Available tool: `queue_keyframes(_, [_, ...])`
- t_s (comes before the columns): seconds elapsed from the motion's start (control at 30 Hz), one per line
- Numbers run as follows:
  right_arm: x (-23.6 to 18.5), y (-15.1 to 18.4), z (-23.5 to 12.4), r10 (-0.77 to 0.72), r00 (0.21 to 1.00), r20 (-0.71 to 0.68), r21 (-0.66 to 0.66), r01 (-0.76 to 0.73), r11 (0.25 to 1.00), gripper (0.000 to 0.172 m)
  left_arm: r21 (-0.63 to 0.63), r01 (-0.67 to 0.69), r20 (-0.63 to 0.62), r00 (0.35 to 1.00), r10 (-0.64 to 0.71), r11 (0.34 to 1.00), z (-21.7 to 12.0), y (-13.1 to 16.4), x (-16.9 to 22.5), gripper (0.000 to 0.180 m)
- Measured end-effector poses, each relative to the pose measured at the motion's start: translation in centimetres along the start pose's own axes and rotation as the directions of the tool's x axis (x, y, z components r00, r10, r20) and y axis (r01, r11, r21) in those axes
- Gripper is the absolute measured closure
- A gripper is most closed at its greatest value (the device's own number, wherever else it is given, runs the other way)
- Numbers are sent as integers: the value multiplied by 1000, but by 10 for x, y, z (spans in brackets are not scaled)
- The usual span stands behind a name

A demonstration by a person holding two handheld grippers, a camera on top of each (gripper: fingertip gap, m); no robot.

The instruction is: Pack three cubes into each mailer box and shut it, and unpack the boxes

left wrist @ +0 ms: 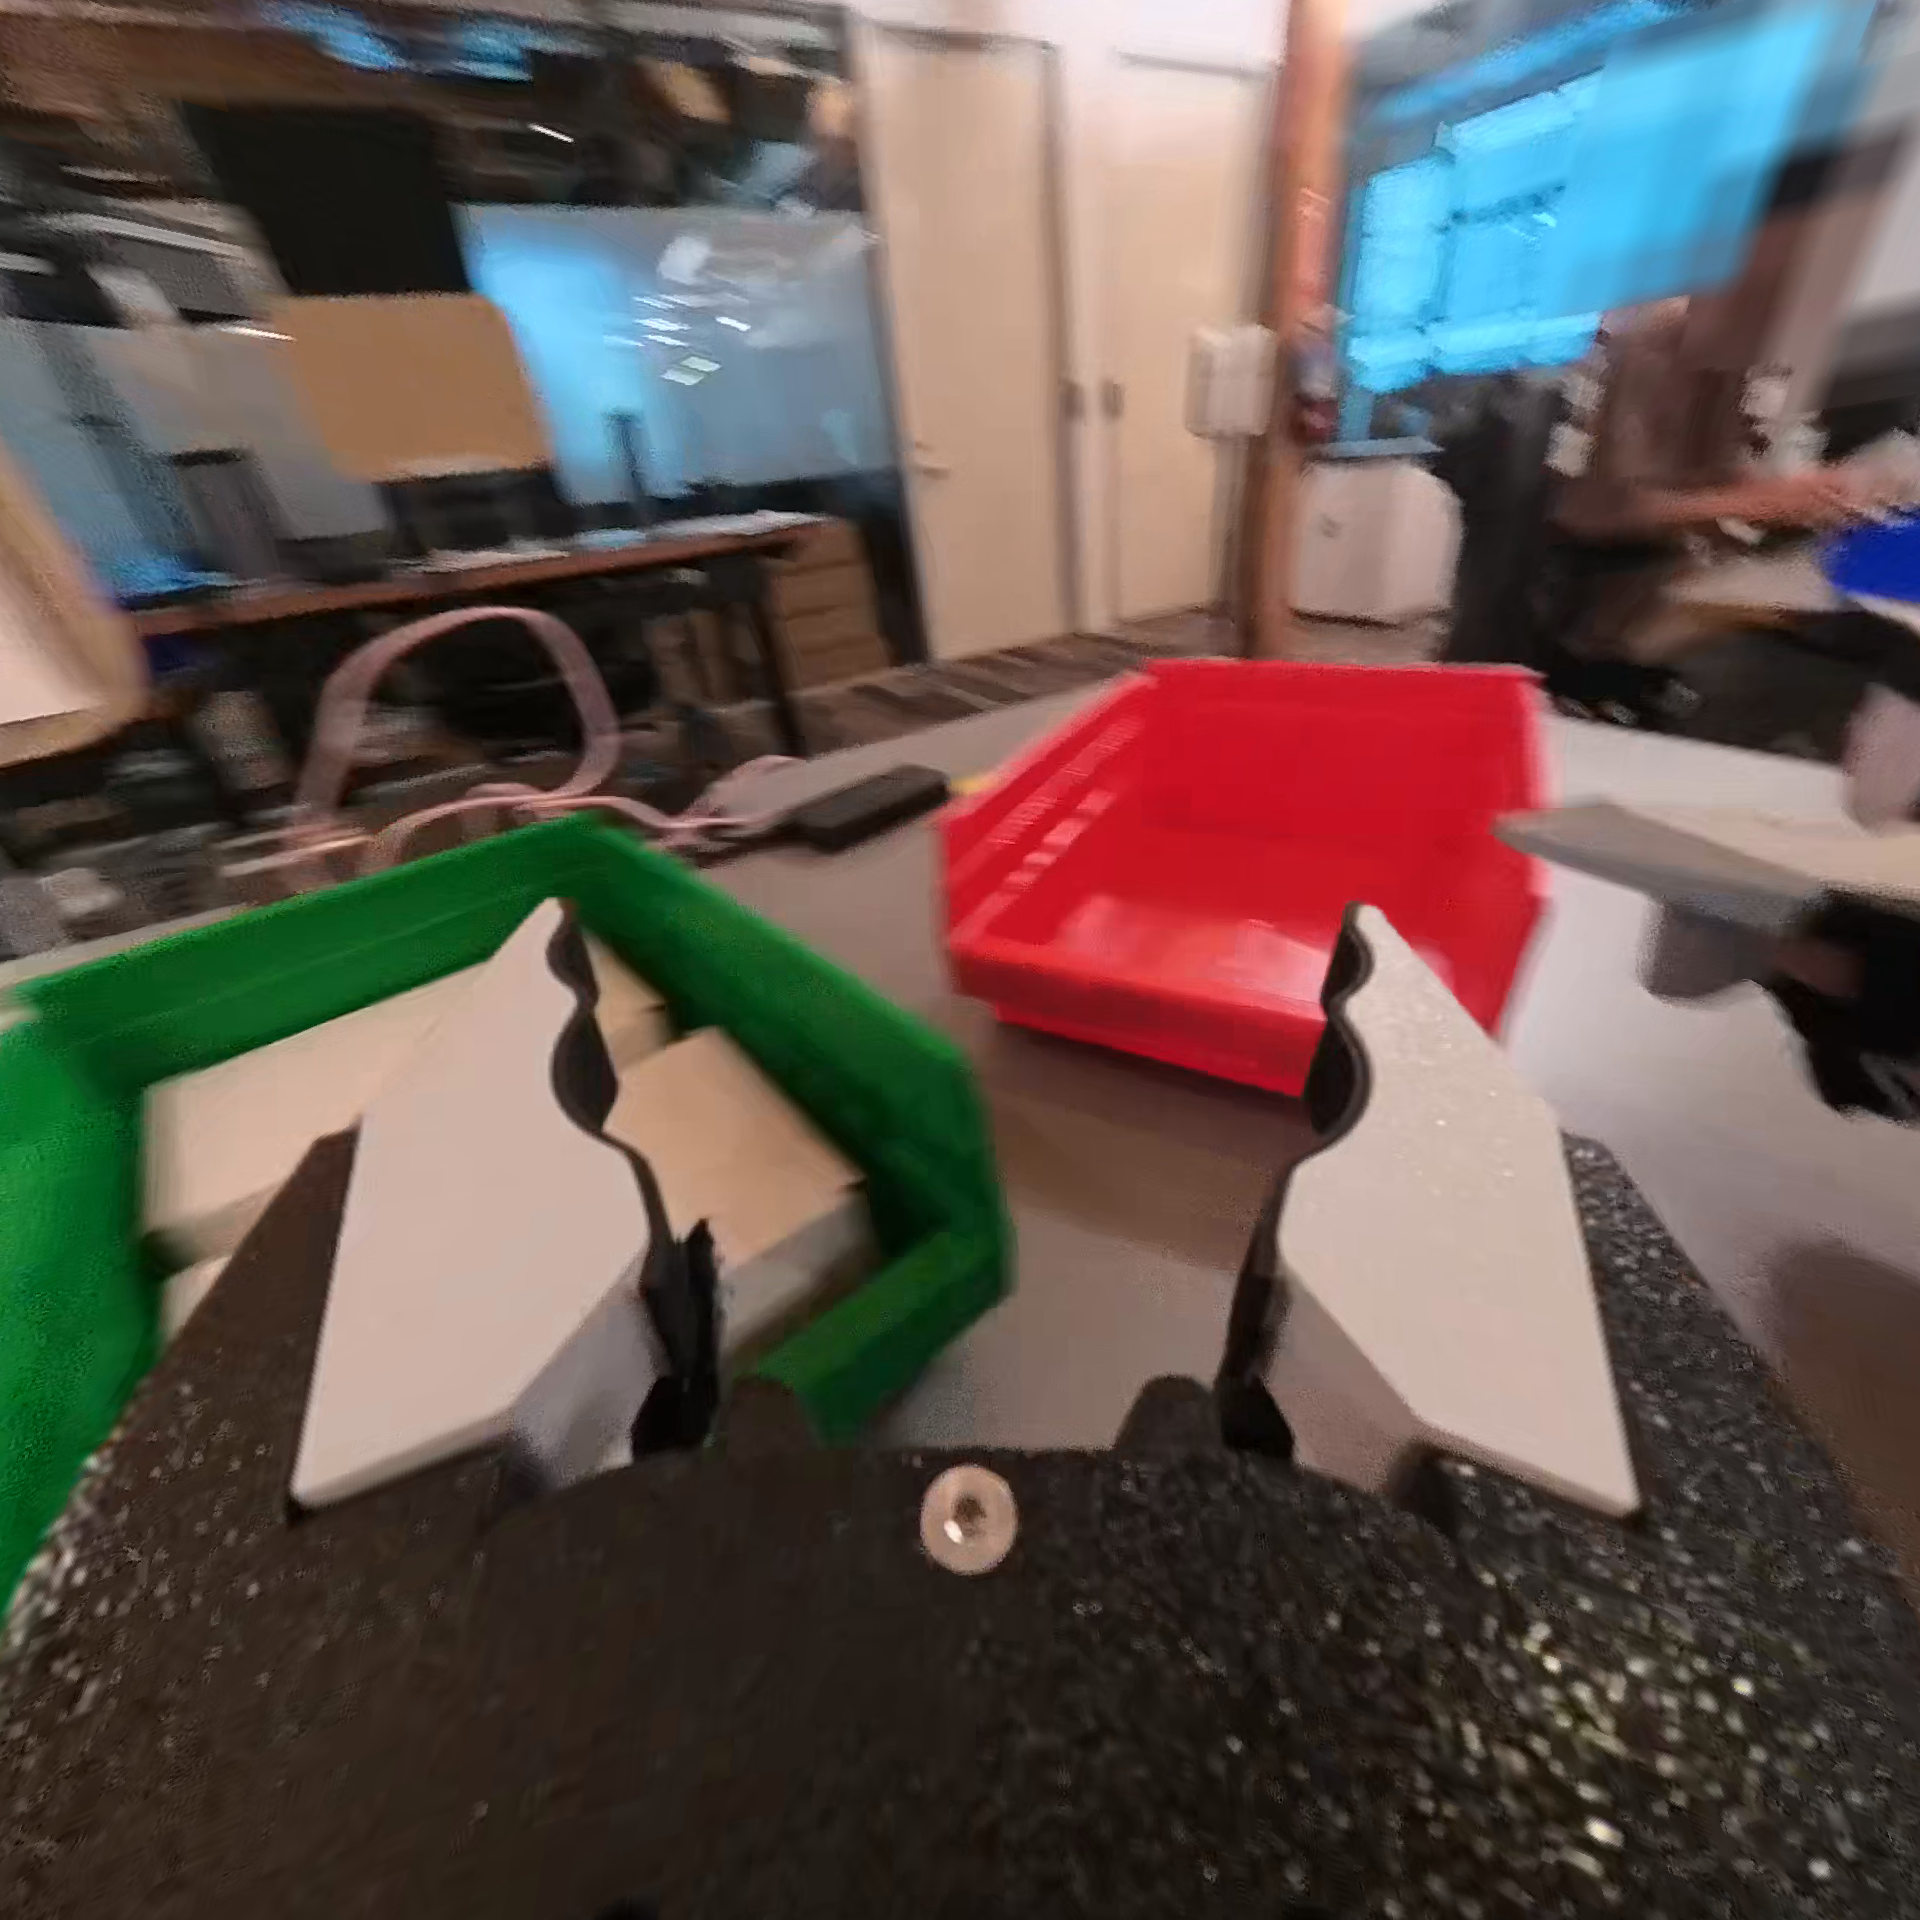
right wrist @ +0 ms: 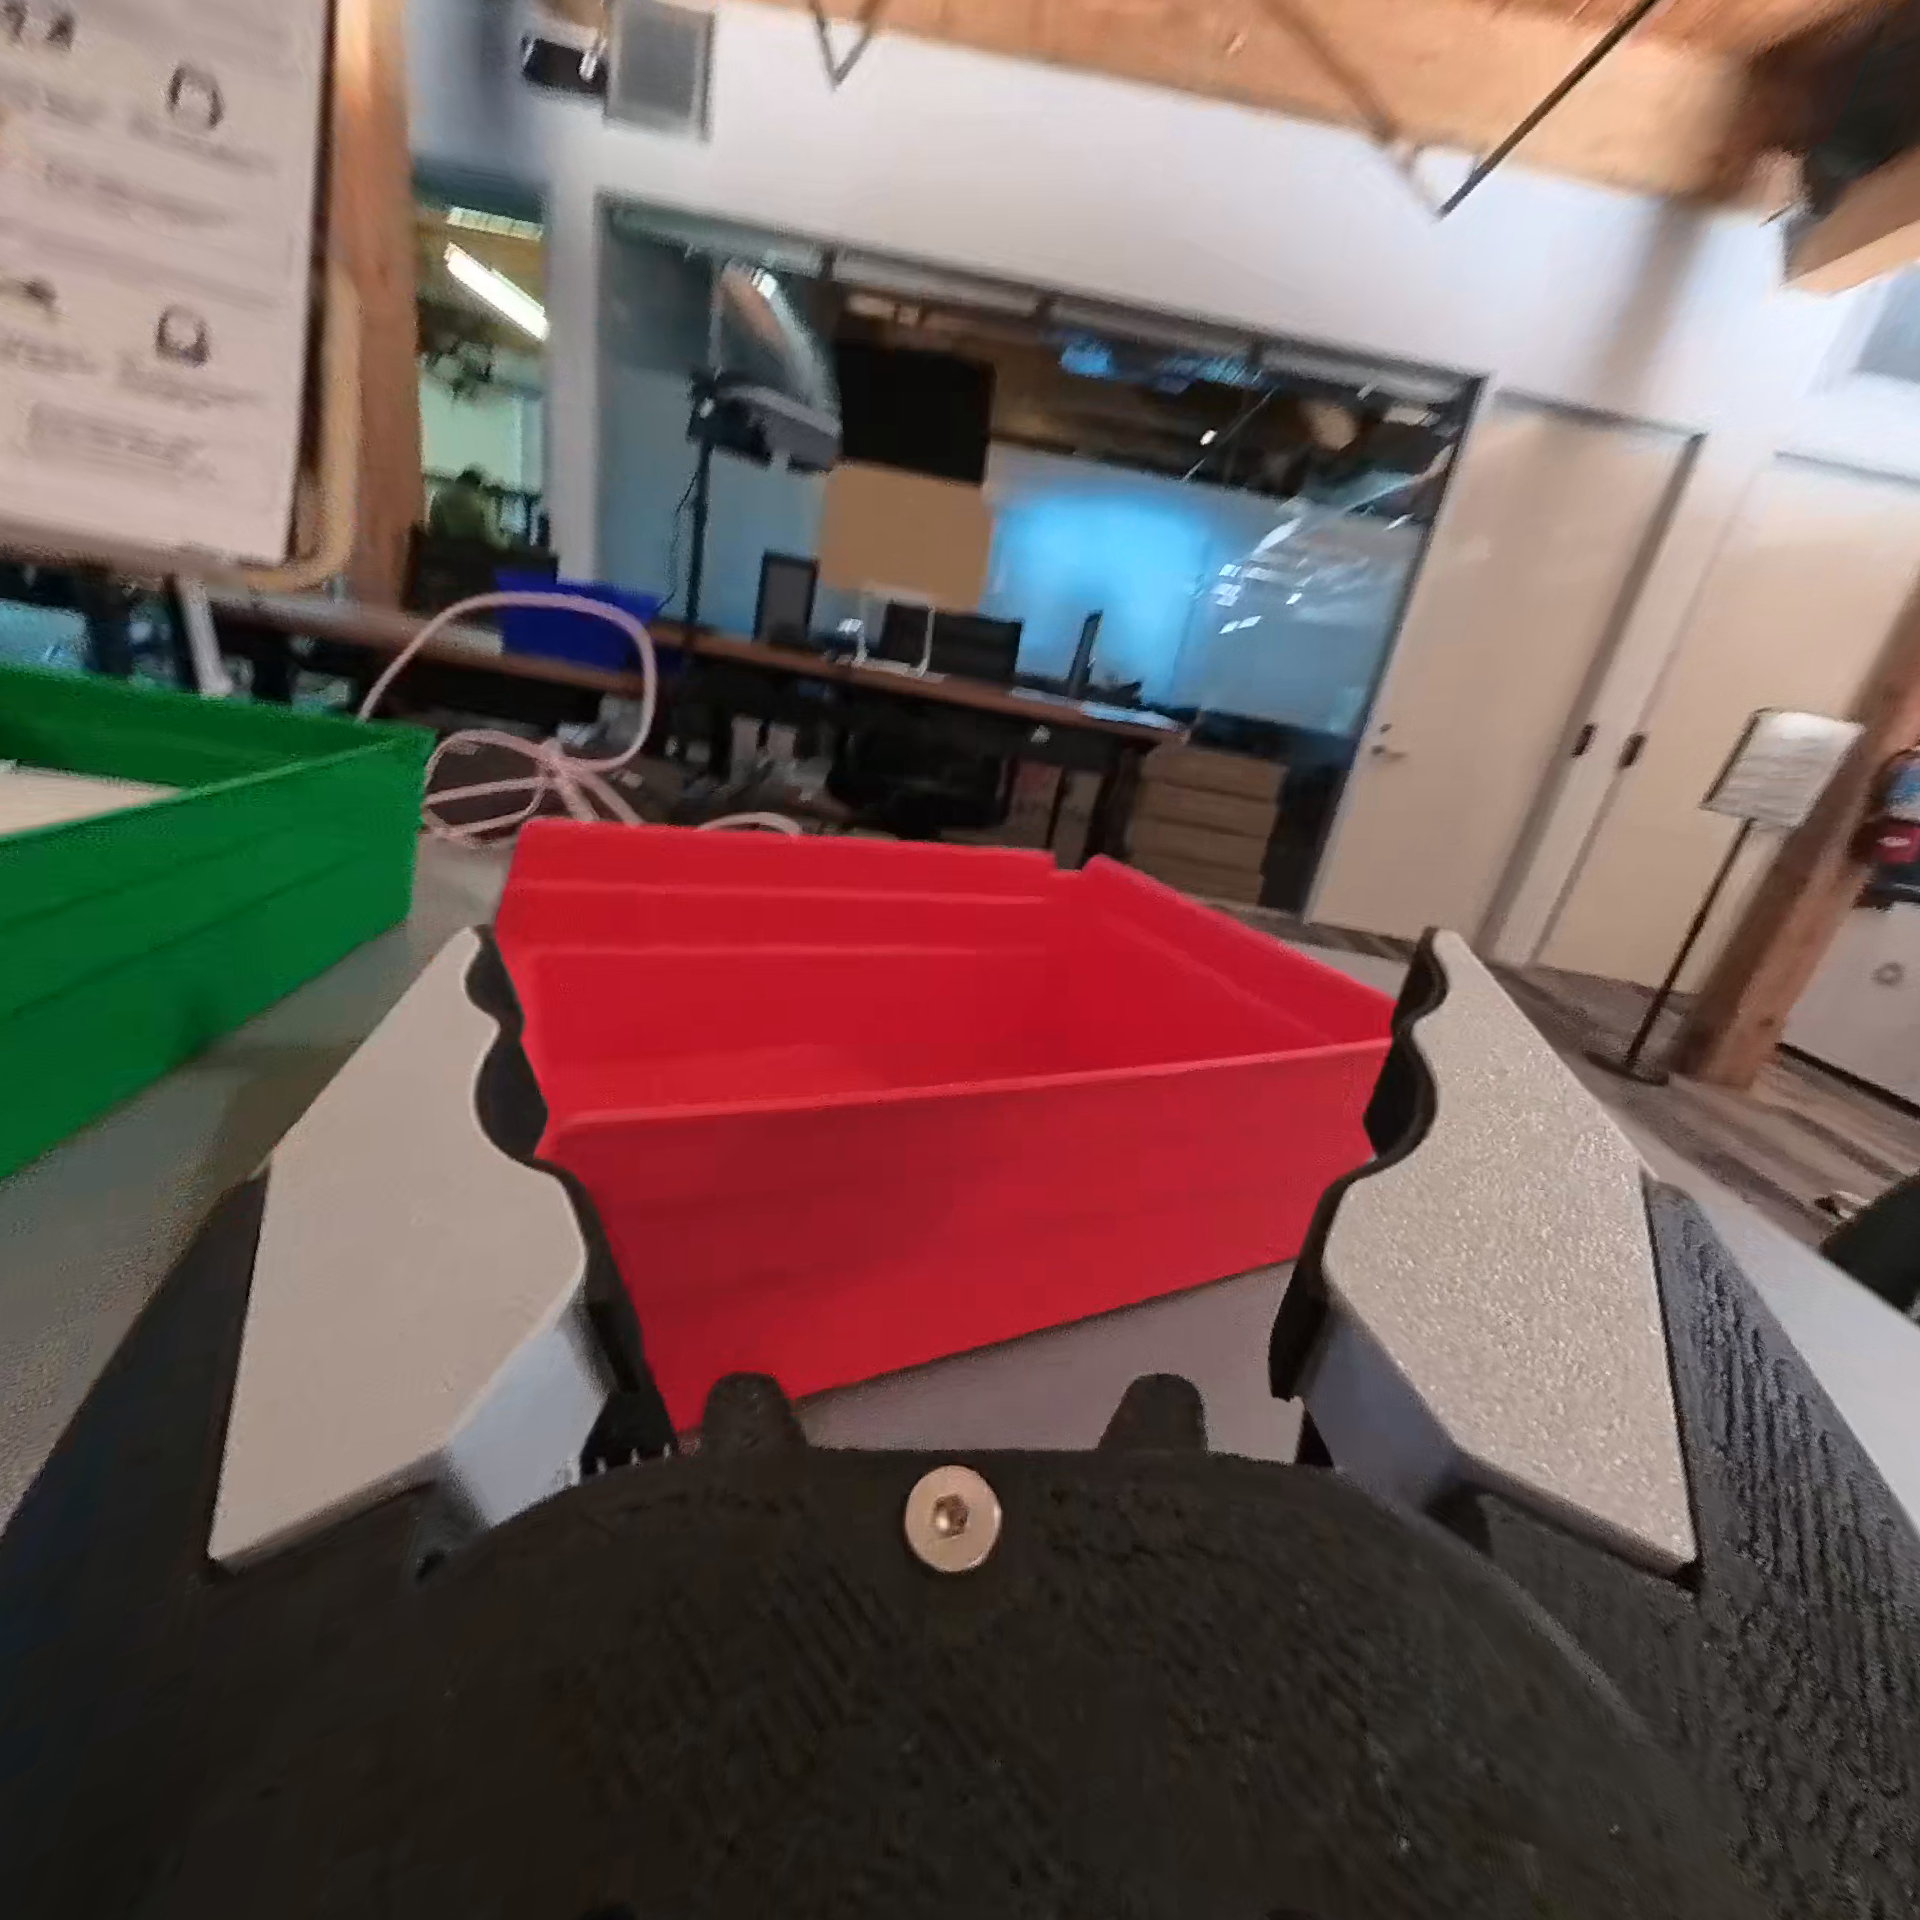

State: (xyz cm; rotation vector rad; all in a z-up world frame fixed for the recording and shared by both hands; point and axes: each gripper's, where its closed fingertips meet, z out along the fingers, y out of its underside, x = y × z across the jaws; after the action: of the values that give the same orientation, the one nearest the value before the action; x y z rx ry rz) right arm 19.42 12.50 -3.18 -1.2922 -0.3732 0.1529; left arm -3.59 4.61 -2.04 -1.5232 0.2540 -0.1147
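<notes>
both grippers spread wide over the bins

the left gripper (left wrist: 956, 925) hangs above the grey table (left wrist: 1143, 1174) with its two fingers far apart and nothing between the pads. its left finger (left wrist: 468, 1195) sits in front of a green bin (left wrist: 831, 997), and its right finger (left wrist: 1455, 1195) in front of the near corner of a red bin (left wrist: 1247, 831). the green bin holds pale cardboard mailer boxes (left wrist: 717, 1122), lying flat and closed as far as the blur allows; how many there are i cannot tell. no cubes show in either view.

the right gripper (right wrist: 956, 945) is also wide open and holds nothing. the red bin (right wrist: 935, 1174) fills the space between its fingers, but it stands on the table beyond them and the pads do not press on it. its inside looks bare red plastic. the green bin (right wrist: 208, 862) stands to the left of the red one, apart from it, with a pale box top just showing over its rim.

in the left wrist view a grey finger of the other gripper (left wrist: 1662, 862) pokes in from the right edge beside the red bin. a pale cable (right wrist: 540, 758) loops on the far table edge behind both bins.
</notes>
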Motion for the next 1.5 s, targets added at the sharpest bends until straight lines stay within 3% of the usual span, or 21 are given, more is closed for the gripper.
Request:
queue_keyframes(0.13, [-33, 19, 5, -42, 999, 21, -124, 44, 991, 17, 19, 52, 361, 931, -55, 998, -62, 6, -120, 51])
queue_keyframes(0.27, [-28, 53, 10, -161, 987, -11, -278, 152, 948, 22, -62, 223, 471, 866, -169, 973, -85, 43, -172, 50])
queue_keyframes(0.3, [-27, 60, 10, -139, 990, -2, -304, 132, 943, 22, -90, 251, 473, 862, -180, 964, -84, 51, -175, 52])
queue_keyframes(0.37, [-19, 66, 7, -82, 997, -3, -326, 77, 942, 29, -171, 292, 481, 858, -179, 941, -80, 70, -176, 75])
queue_keyframes(0.47, [8, 74, -1, -83, 996, -31, -363, 66, 929, 56, -254, 345, 497, 848, -185, 904, -76, 95, -176, 81])
queue_keyframes(0.57, [46, 83, -9, -87, 993, -76, -398, 50, 916, 95, -272, 365, 523, 833, -182, 891, -78, 105, -183, 84])
queue_keyframes(0.67, [72, 93, -11, 14, 995, -101, -431, -56, 900, 122, -283, 368, 540, 824, -169, 886, -81, 111, -189, 105])
queue_keyframes(0.73, [75, 99, -7, 123, 989, -86, -446, -148, 883, 132, -276, 359, 520, 836, -176, 892, -78, 114, -189, 132])
queue_keyframes(0.87, [81, 106, -2, 157, 986, -63, -471, -168, 866, 158, -236, 412, 434, 855, -284, 880, -71, 114, -181, 146])
queue_keyframes(0.97, [94, 110, -2, 110, 989, -101, -486, -146, 862, 167, -231, 399, 432, 859, -274, 887, -72, 112, -183, 168])
queue_keyframes(1.03, [97, 111, -2, 96, 990, -104, -490, -135, 861, 168, -241, 370, 456, 859, -231, 897, -74, 112, -187, 172])
queue_keyframes(1.5, [120, 113, -13, 0, 991, -137, -503, -69, 861, 167, -279, 305, 496, 858, -135, 910, -85, 114, -203, 178])
